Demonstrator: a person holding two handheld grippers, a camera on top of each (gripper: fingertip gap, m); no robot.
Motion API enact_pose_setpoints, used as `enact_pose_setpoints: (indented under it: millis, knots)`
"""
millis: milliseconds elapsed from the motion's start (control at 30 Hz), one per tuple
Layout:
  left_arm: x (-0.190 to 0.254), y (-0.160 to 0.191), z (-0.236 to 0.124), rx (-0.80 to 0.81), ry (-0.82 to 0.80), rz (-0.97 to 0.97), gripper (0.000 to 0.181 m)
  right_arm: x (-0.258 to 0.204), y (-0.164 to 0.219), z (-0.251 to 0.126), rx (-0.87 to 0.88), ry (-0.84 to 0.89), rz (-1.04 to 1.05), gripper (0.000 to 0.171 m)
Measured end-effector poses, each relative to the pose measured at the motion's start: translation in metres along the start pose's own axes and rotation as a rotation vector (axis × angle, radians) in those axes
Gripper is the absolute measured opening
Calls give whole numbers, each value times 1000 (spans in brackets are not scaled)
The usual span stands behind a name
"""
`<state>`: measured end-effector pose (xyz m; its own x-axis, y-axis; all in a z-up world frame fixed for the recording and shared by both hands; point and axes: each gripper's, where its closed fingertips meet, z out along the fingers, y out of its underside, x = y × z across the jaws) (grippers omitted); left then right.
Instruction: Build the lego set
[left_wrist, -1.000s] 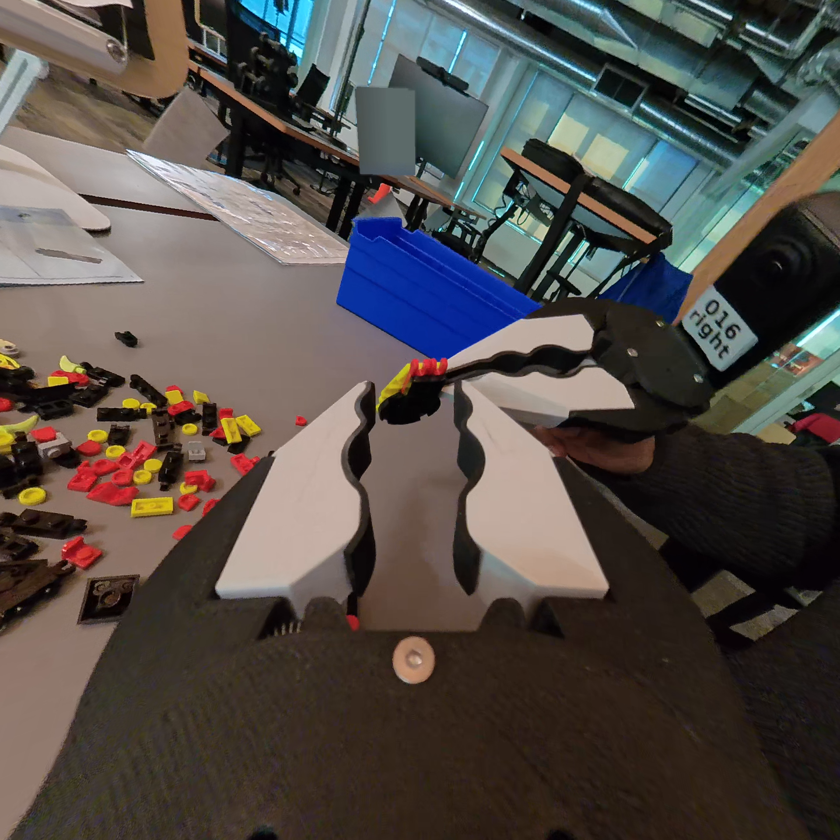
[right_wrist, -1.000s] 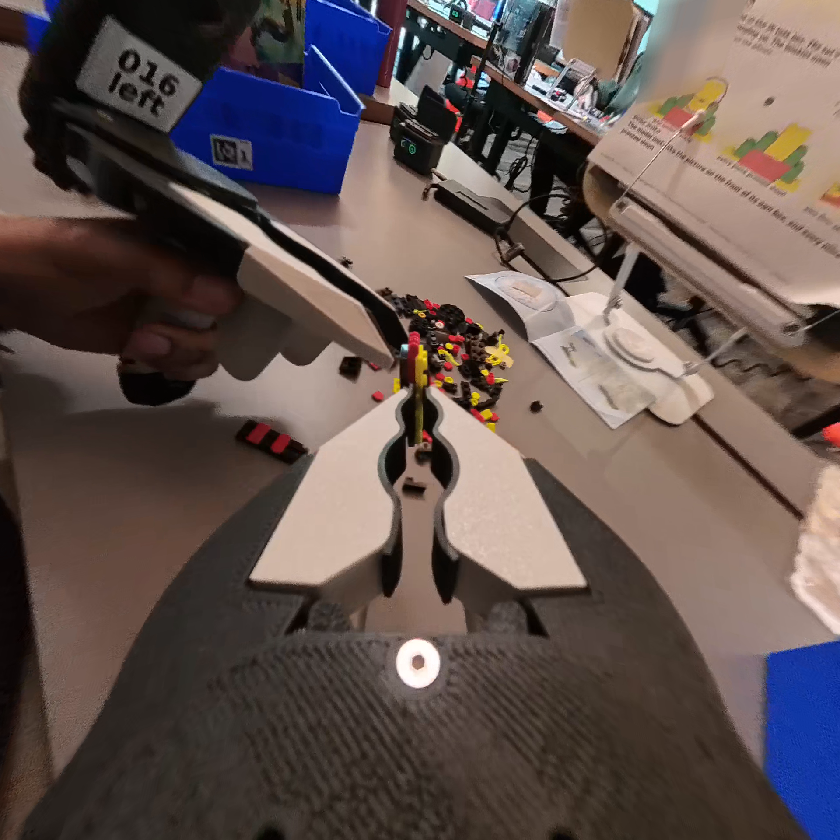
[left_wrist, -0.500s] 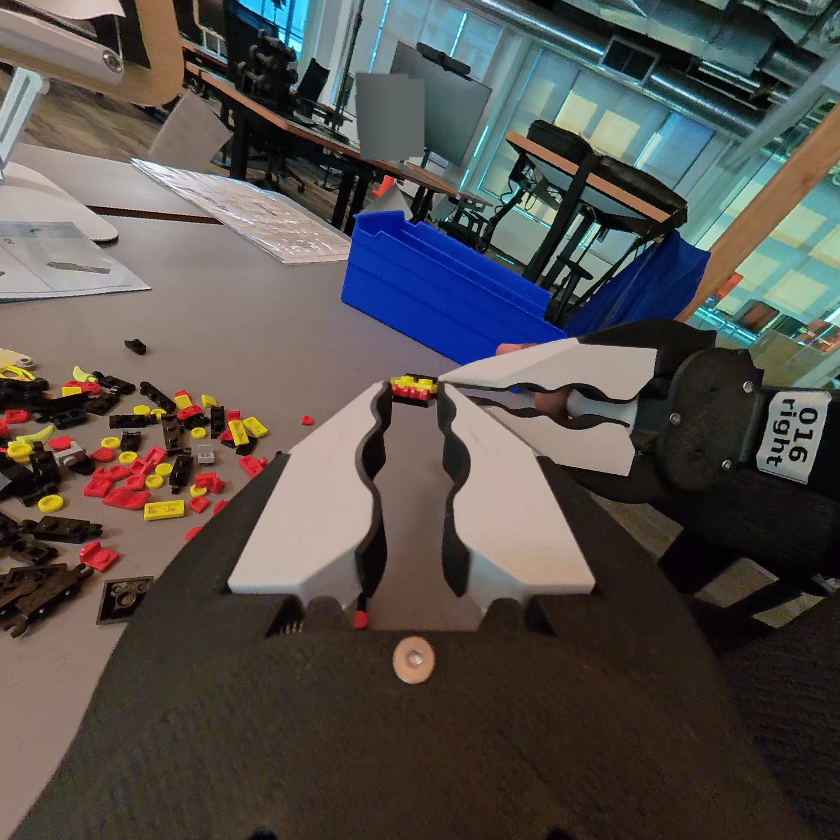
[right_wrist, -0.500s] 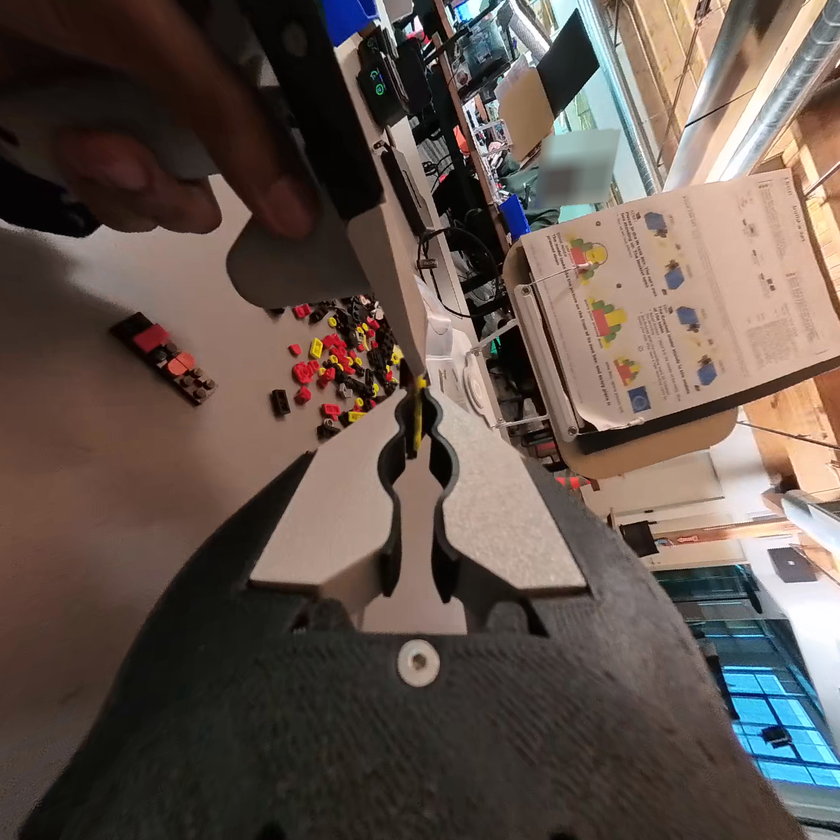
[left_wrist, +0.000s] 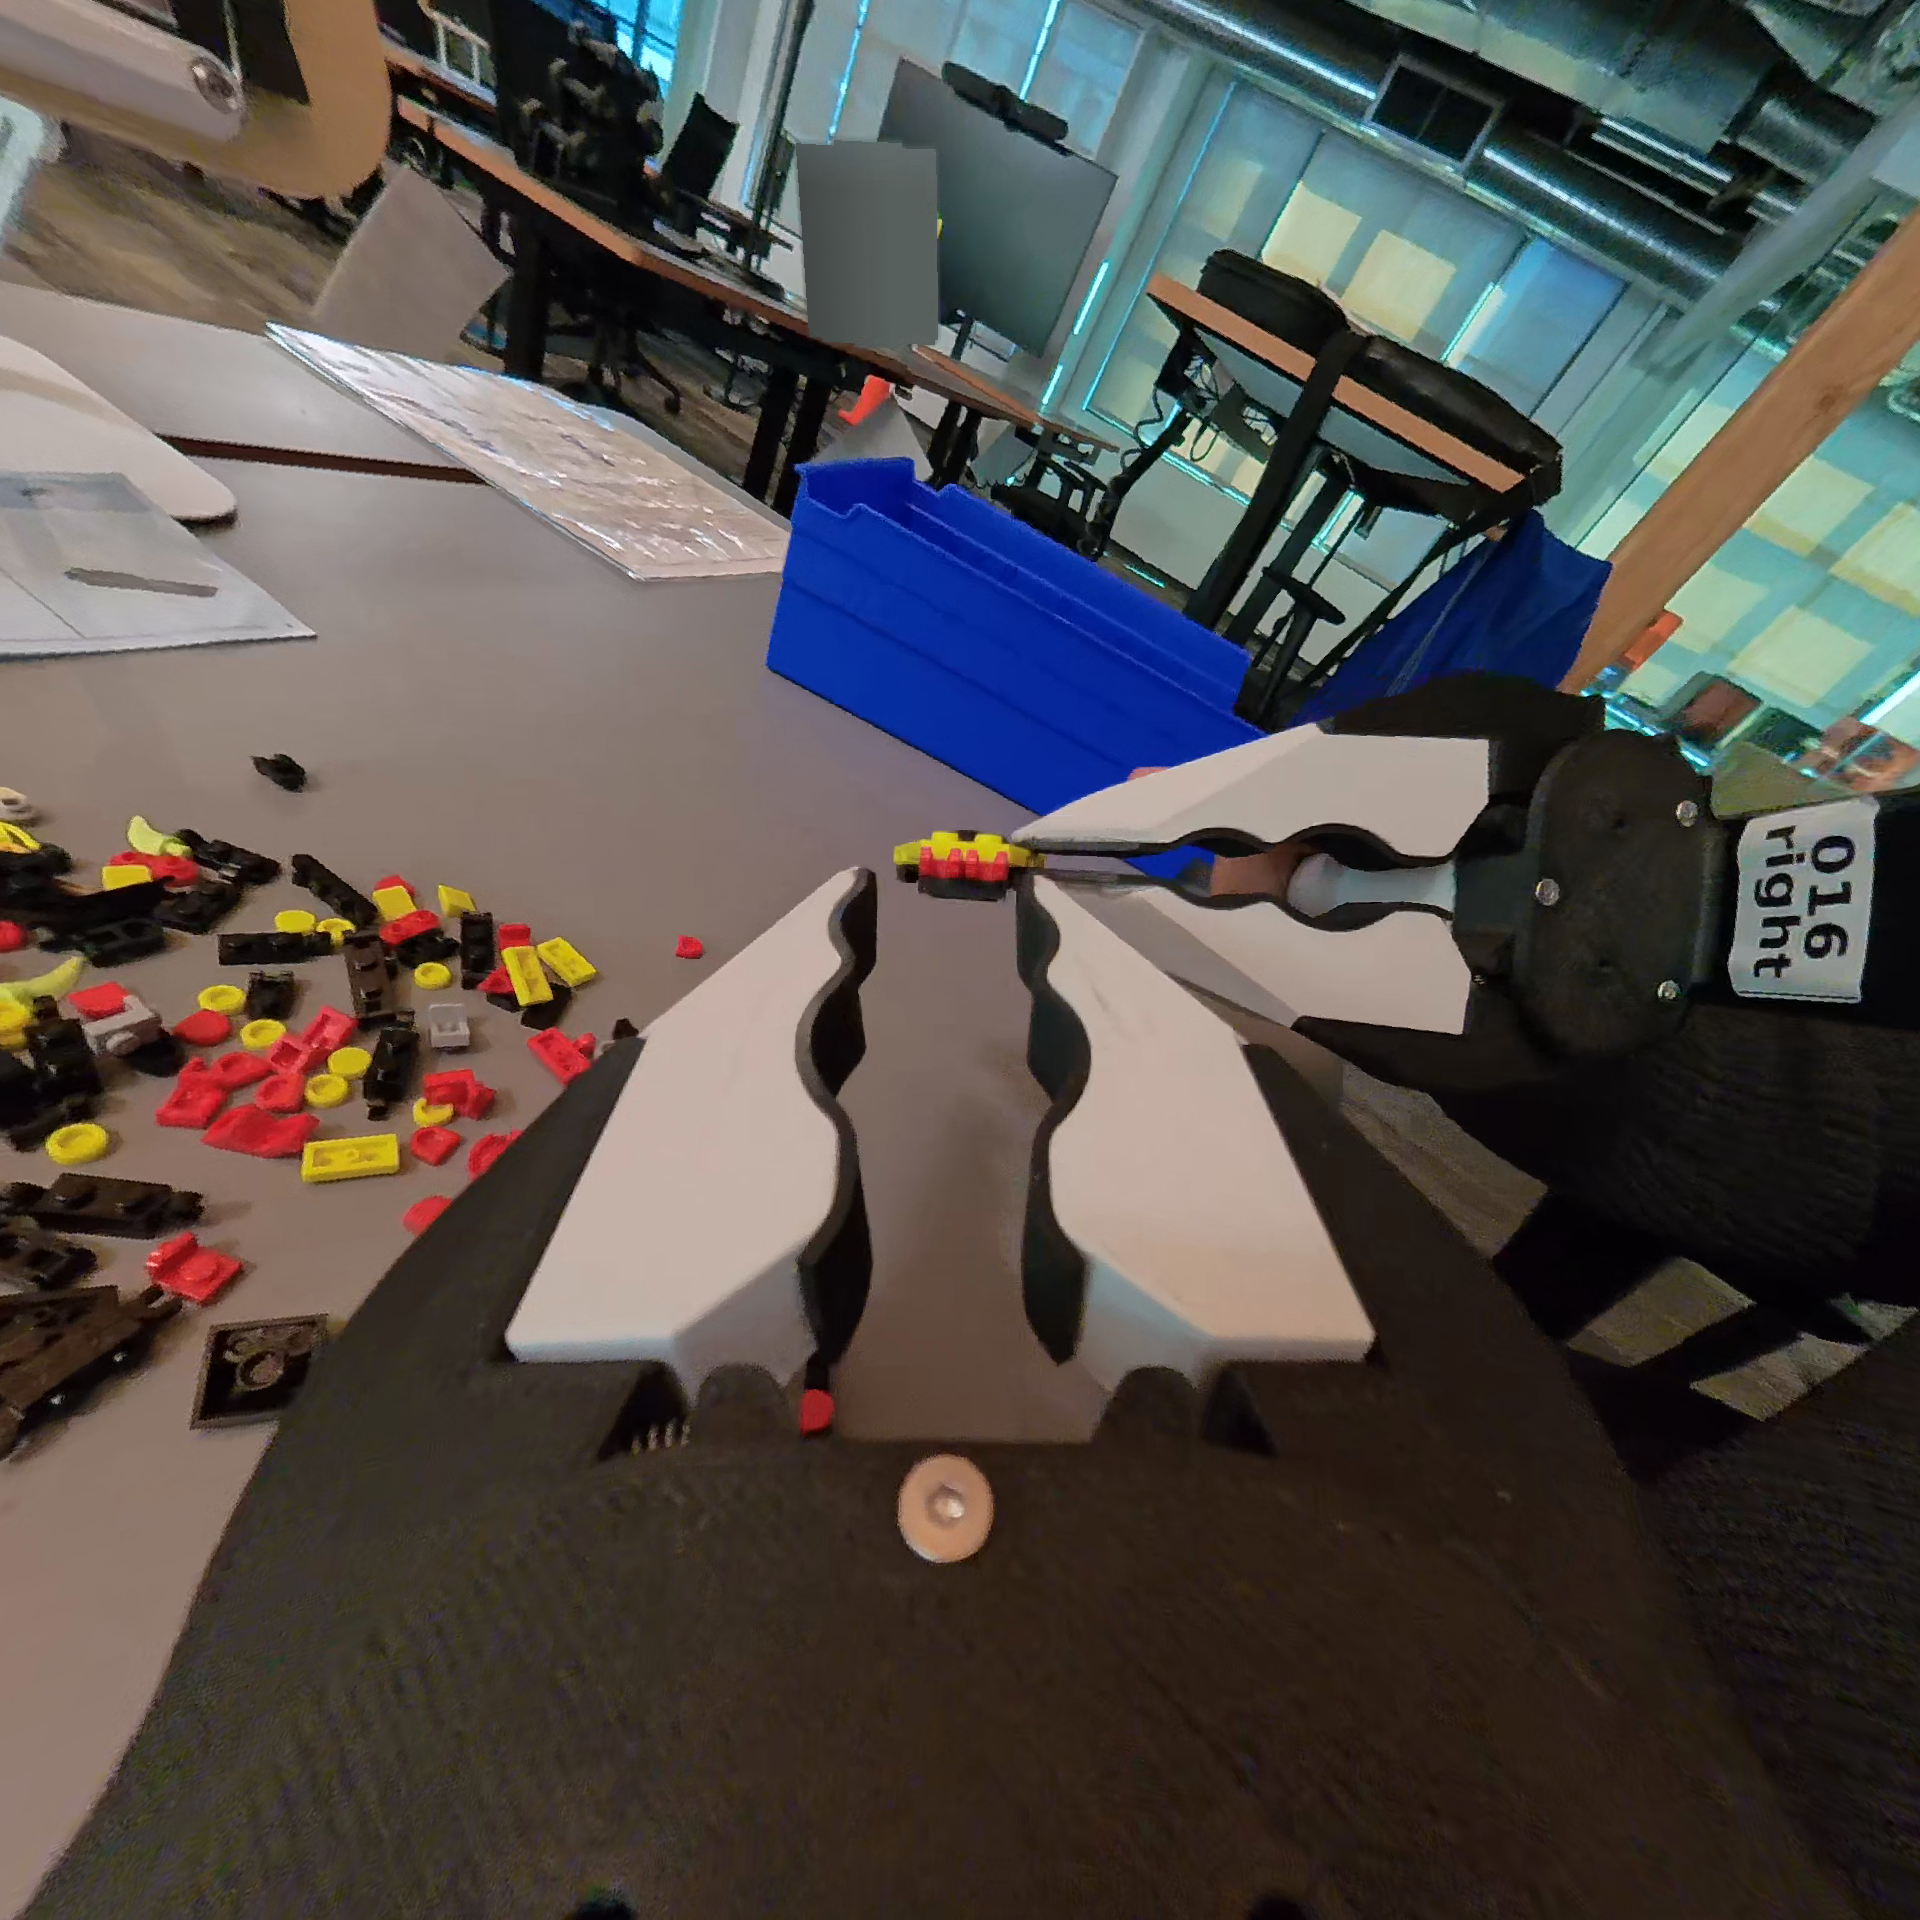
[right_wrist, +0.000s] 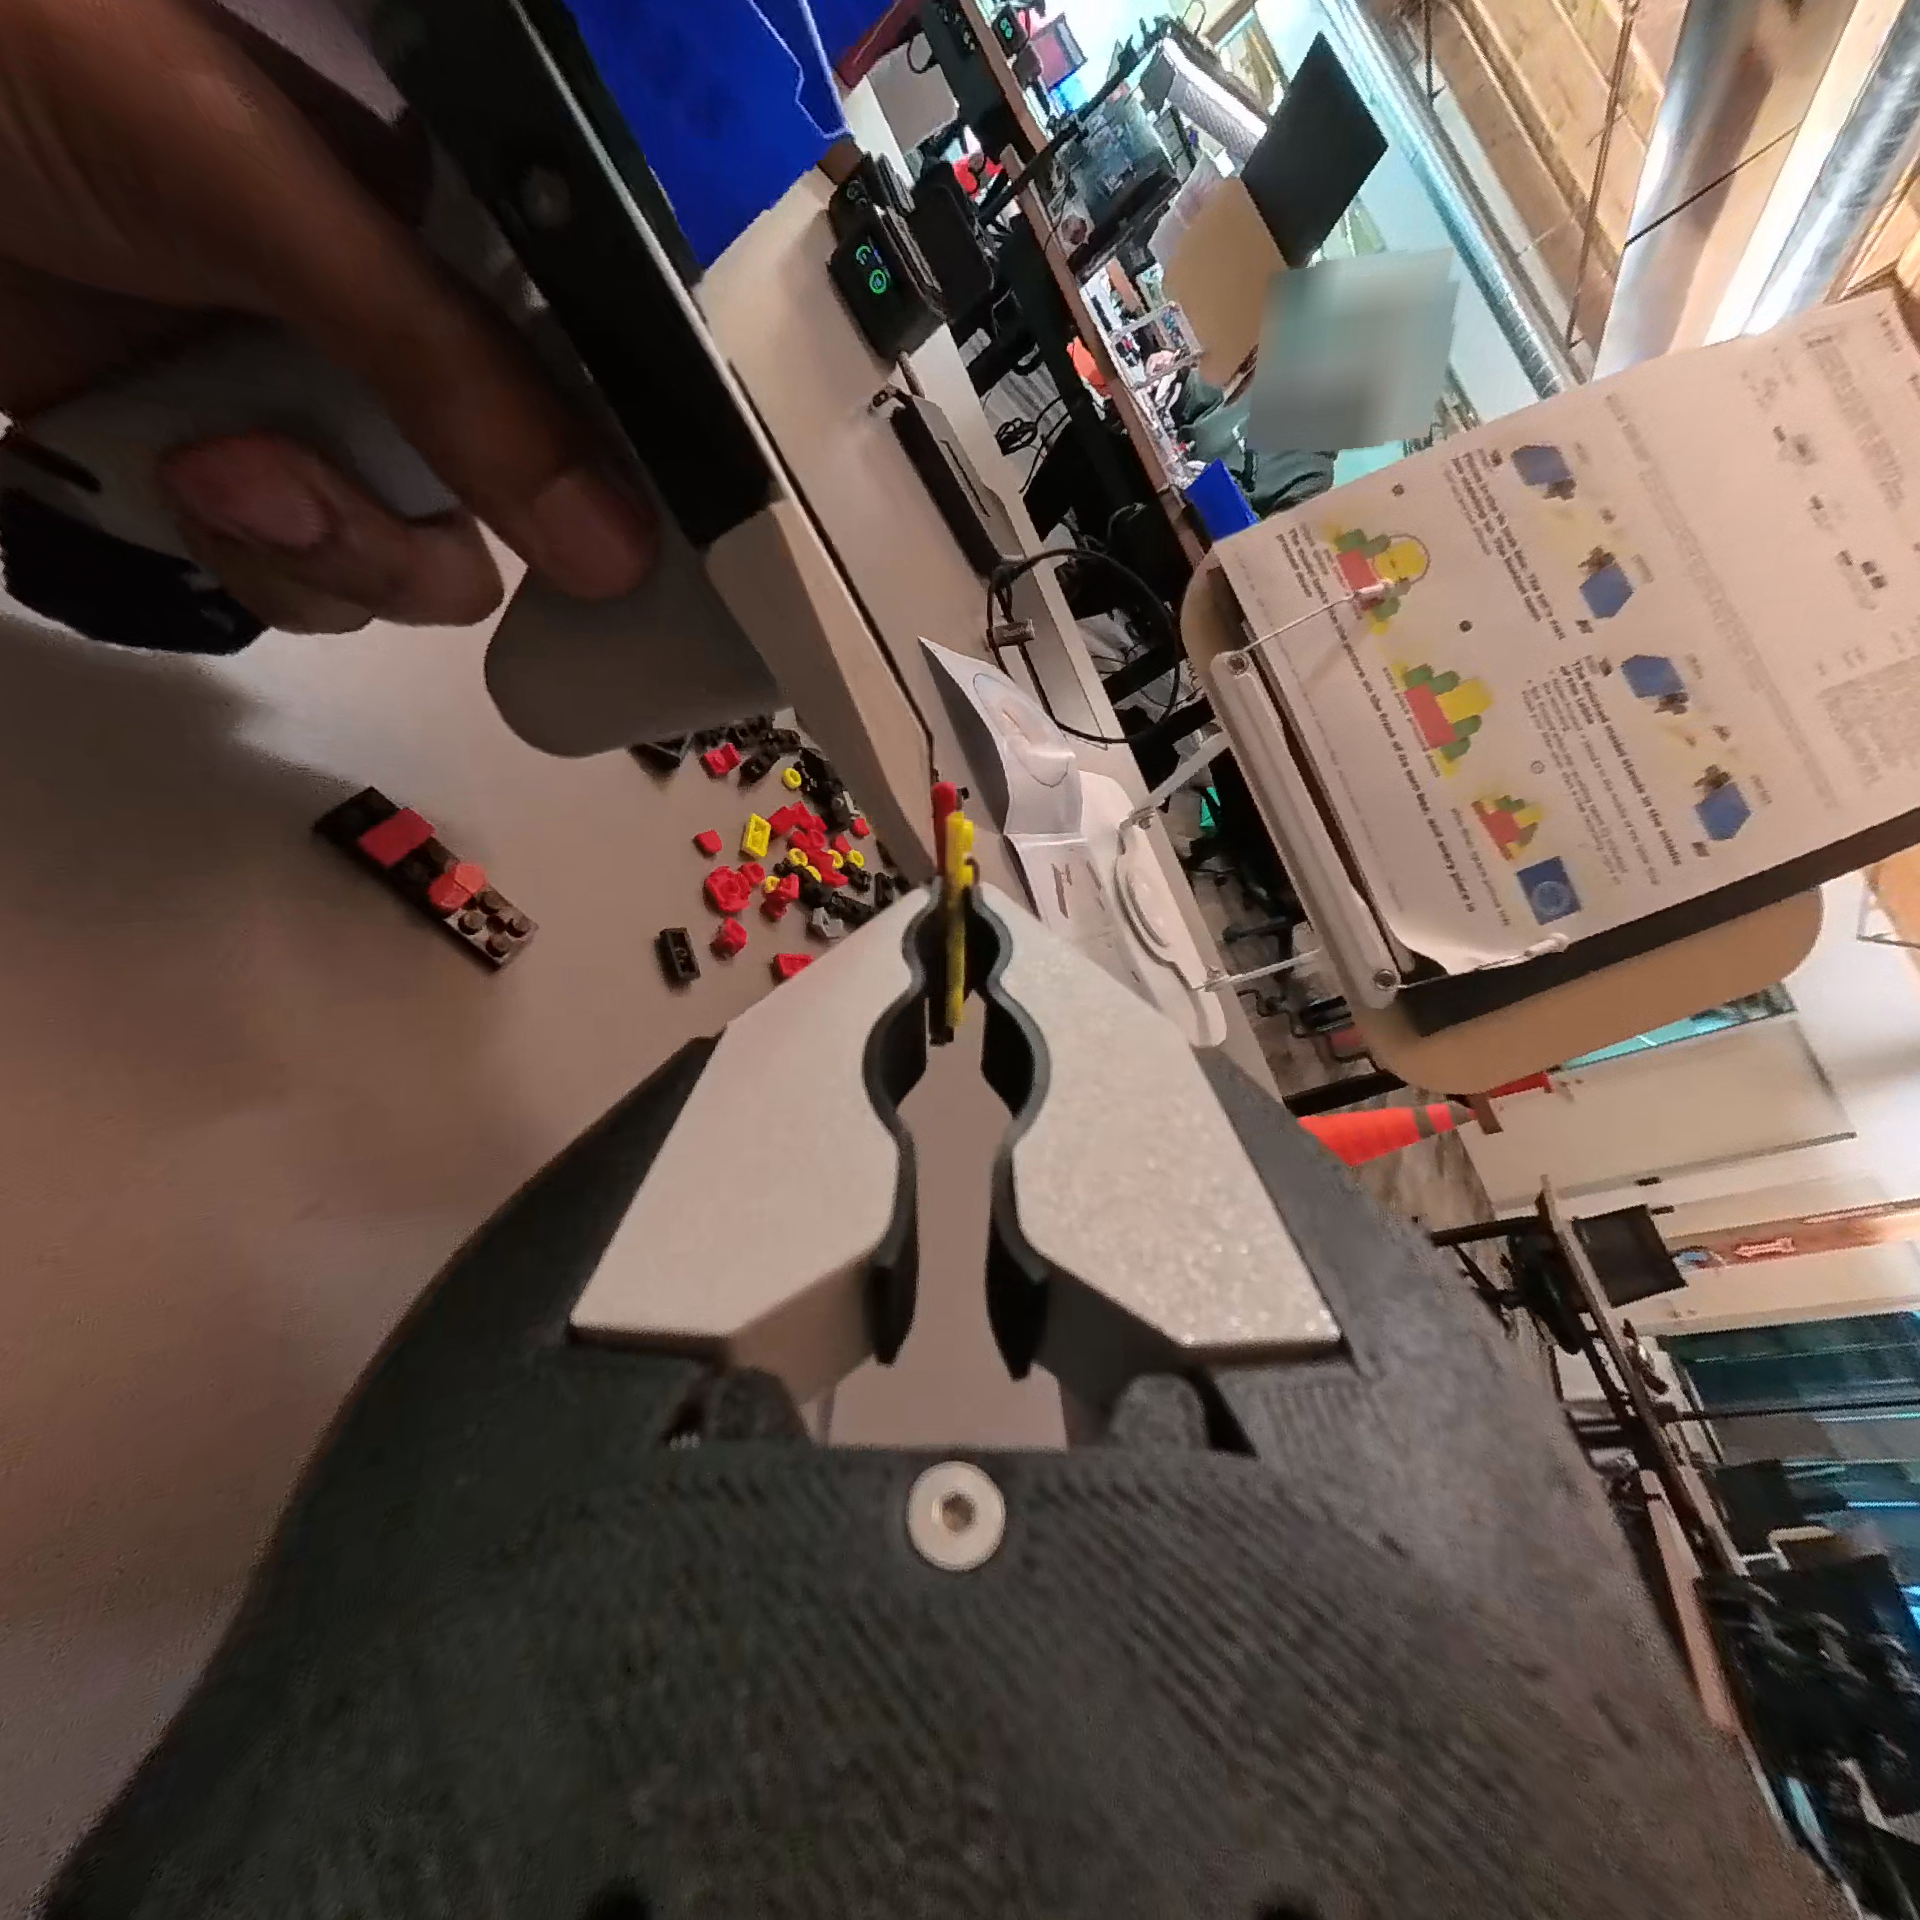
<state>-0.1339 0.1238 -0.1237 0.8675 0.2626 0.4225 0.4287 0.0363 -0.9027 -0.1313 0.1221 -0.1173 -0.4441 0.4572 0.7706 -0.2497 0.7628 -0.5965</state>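
While the small lego assembly (left_wrist: 961, 860) of yellow, red and black plates is hanging above the table, the right gripper (left_wrist: 1029, 854) is pinching it at one end between its pressed-together tips. In the right wrist view the same assembly (right_wrist: 952, 914) is appearing edge-on as a thin yellow and red strip, so its studs and its full outline are not showing there. The left gripper (left_wrist: 943, 899) is standing with its jaws spread and nothing between them; the assembly is lying just beyond its fingertips (left_wrist: 854, 891), close to the right-hand tip, and whether it is touching that tip cannot be told. A small red spot (left_wrist: 817, 1409) is sitting at the base of the left gripper's fingers; what it is cannot be made out.

Loose lego pieces (left_wrist: 312, 1018), red, yellow and black, are lying scattered on the grey table (left_wrist: 582, 727) to the left, and the pile is being cut off by the picture's edge. A separate black strip with red plates (right_wrist: 426, 878) is lying apart from the pile in the right wrist view. A person's hand (right_wrist: 260, 343) is gripping the left gripper's handle, filling the upper left and hiding part of the table. A blue bin (left_wrist: 997, 634) is standing behind the grippers. An instruction sheet (right_wrist: 1621, 665) is resting on a stand, with its far edge cut off. A blurred patch is covering part of the background.
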Motion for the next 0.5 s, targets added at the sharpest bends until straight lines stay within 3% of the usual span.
enact_pose_setpoints:
  millis: [133, 500]
  knots:
    - [4, -1, -1, 6, 30, -18, 12, -1, -2, 0, 12, -5, 7, 1]
    - [1, 2, 0, -48, 2, 35, 12, -3, 2, 1, 32, -94, 184, 1]
